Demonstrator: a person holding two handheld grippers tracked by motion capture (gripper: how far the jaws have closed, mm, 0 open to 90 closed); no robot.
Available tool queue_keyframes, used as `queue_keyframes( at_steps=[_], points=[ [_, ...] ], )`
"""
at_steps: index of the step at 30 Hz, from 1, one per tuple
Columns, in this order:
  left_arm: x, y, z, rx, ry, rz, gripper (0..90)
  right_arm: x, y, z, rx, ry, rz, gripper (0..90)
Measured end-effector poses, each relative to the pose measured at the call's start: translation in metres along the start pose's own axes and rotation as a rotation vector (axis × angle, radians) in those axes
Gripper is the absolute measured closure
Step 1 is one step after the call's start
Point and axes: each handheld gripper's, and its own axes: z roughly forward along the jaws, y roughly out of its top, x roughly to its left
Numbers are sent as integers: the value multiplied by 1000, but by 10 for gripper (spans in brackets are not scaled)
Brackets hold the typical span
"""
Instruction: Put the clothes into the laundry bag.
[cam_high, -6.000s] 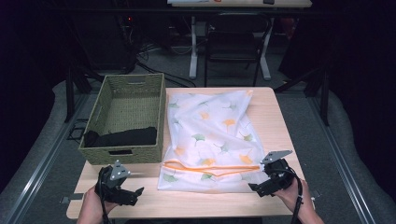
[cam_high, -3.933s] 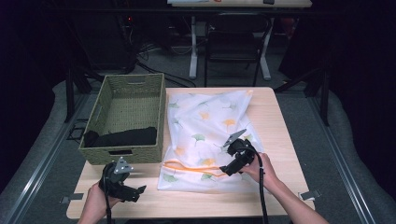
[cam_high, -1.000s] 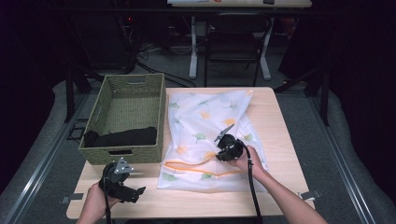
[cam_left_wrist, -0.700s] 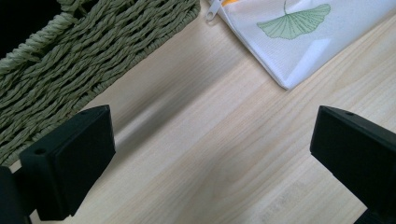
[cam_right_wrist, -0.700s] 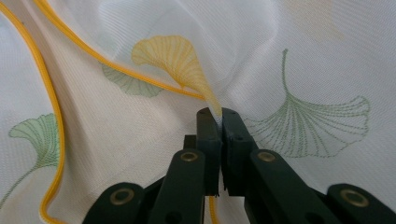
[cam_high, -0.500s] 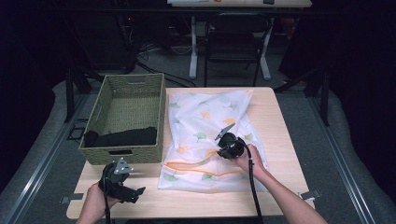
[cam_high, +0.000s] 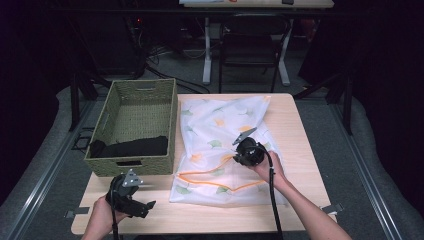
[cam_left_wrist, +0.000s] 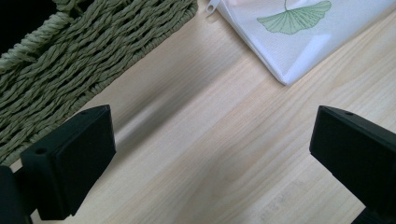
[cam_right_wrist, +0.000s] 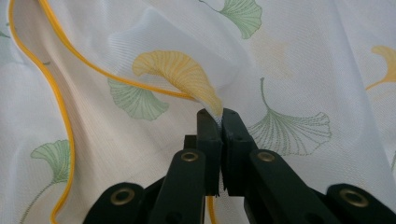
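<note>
A white mesh bag (cam_high: 220, 130) printed with green and yellow ginkgo leaves lies on the wooden table (cam_high: 300, 125), an orange zipper (cam_high: 210, 175) running along its near part. My right gripper (cam_high: 240, 150) is over the bag's middle, shut on a pinch of its upper layer (cam_right_wrist: 212, 105) beside the zipper (cam_right_wrist: 60, 112), and the fabric is drawn up into a small peak. My left gripper (cam_high: 145, 207) rests low at the table's front left with its jaws wide apart over bare wood. The bag's corner (cam_left_wrist: 285, 46) and the basket's woven wall (cam_left_wrist: 84, 51) lie ahead of it.
A green woven basket (cam_high: 125, 167) stands at the table's left with a dark cloth (cam_high: 130, 147) inside at its near end. Bare wood runs along the table's front edge and right side. Dark chairs and desk legs stand beyond the far edge.
My right gripper came in from the table's front right onto the bag, closed on the fabric, and has risen a little with it. The left gripper has stayed put.
</note>
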Motion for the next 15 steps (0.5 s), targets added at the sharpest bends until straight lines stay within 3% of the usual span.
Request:
queue_keyframes(
  at_steps=[15],
  points=[
    [2,0,1,12,-19,5,9,0,9,-25,-85,-21,-2,879]
  ],
)
